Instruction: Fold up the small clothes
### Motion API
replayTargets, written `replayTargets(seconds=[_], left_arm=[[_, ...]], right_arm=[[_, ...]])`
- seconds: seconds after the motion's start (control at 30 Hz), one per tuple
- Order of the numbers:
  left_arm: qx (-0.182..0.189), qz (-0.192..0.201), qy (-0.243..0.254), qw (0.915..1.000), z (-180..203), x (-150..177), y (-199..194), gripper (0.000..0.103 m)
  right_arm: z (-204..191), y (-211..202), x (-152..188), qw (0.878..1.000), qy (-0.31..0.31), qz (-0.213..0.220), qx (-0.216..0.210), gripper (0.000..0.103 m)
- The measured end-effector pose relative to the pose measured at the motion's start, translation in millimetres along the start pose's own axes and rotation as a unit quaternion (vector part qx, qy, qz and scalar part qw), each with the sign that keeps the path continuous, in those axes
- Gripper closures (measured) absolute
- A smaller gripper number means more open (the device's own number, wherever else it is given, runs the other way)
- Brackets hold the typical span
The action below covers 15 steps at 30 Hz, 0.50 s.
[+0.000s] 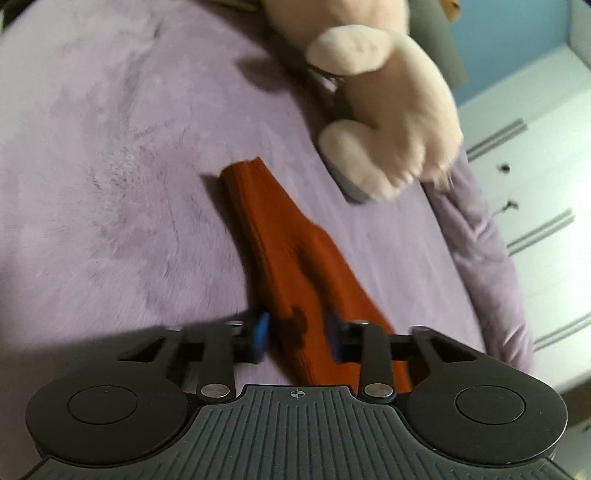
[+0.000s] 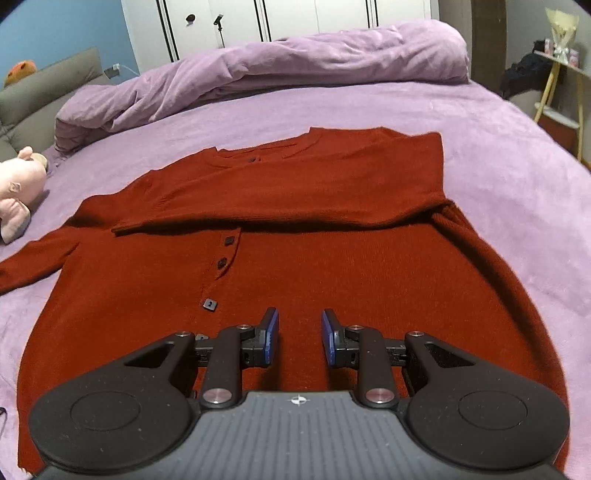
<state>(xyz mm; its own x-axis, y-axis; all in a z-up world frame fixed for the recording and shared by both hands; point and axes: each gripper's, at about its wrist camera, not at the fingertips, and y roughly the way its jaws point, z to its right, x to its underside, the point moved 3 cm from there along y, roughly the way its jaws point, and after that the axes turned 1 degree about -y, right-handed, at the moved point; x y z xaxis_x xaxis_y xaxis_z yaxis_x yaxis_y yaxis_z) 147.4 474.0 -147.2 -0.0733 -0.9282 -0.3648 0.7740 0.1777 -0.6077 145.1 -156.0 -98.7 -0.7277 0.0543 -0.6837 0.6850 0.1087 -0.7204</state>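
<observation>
A rust-red knit cardigan (image 2: 295,258) with dark buttons lies flat on the purple bed. Its right sleeve (image 2: 295,199) is folded across the chest. Its left sleeve (image 1: 291,254) stretches out over the bedspread. My left gripper (image 1: 297,332) is open, its blue pads on either side of that sleeve, low over it. My right gripper (image 2: 299,332) is open and empty above the cardigan's lower front, near the button line.
A pink plush toy (image 1: 384,107) lies just beyond the sleeve's cuff; it also shows in the right wrist view (image 2: 18,188). A bunched purple duvet (image 2: 258,70) lies along the far side of the bed. White wardrobes (image 2: 295,14) stand behind.
</observation>
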Motion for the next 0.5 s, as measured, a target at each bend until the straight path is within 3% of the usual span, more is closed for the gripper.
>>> replayTargets(seconds=[0.03, 0.13, 0.2, 0.3, 0.4, 0.5], left_arm=[[0.003, -0.006, -0.013, 0.9999, -3, -4, 6, 0.092], [0.014, -0.017, -0.045, 0.9987, -12, -10, 12, 0.094], [0.011, -0.008, -0.011, 0.9998, -3, -11, 5, 0.095], [0.035, 0.012, 0.098, 0.9945, 42, 7, -17, 0.095], [0.106, 0.017, 0.201, 0.9736, 110, 43, -48, 0.095], [0.196, 0.003, 0.298, 0.9343, 184, 104, -78, 0.095]], right_arm=[[-3, -1, -2, 1.0, -0.002, 0.001, 0.001, 0.079], [-9, -5, -4, 1.0, -0.002, 0.002, -0.002, 0.079], [-11, -6, -4, 1.0, -0.008, 0.004, -0.001, 0.079], [-11, -6, -5, 1.0, -0.008, 0.008, -0.001, 0.079], [-5, -8, -7, 1.0, 0.003, 0.013, -0.004, 0.079], [2, -13, -10, 1.0, 0.015, 0.026, -0.007, 0.079]])
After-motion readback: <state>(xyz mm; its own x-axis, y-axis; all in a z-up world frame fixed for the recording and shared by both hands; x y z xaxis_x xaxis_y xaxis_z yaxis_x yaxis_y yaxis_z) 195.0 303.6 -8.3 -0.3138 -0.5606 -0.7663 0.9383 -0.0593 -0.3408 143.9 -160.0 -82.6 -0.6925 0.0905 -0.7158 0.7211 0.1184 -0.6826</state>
